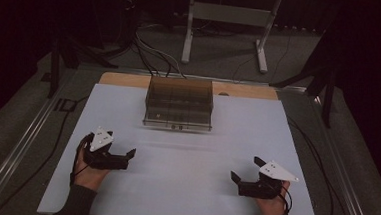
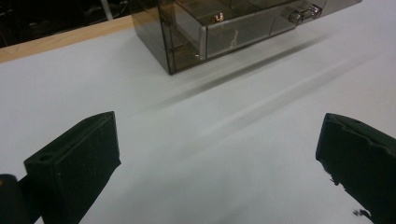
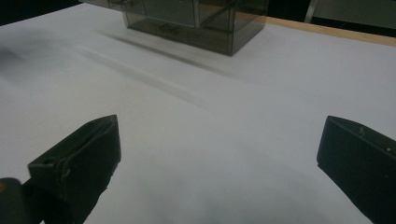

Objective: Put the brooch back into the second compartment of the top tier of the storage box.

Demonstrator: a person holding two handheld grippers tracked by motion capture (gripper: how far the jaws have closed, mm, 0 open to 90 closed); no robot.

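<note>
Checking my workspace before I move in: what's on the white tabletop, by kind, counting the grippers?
Drawer box, smoky clear plastic: 1
Grippers, black, jaws apart, holding nothing: 2, left gripper and right gripper
Total: 3
Both grippers sit near the front edge of the tabletop, apart from the box at the back.

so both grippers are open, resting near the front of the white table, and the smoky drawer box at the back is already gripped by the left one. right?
Not gripped. In the high view the left gripper sits apart from the drawer box, holding nothing. The rest stands.
</note>
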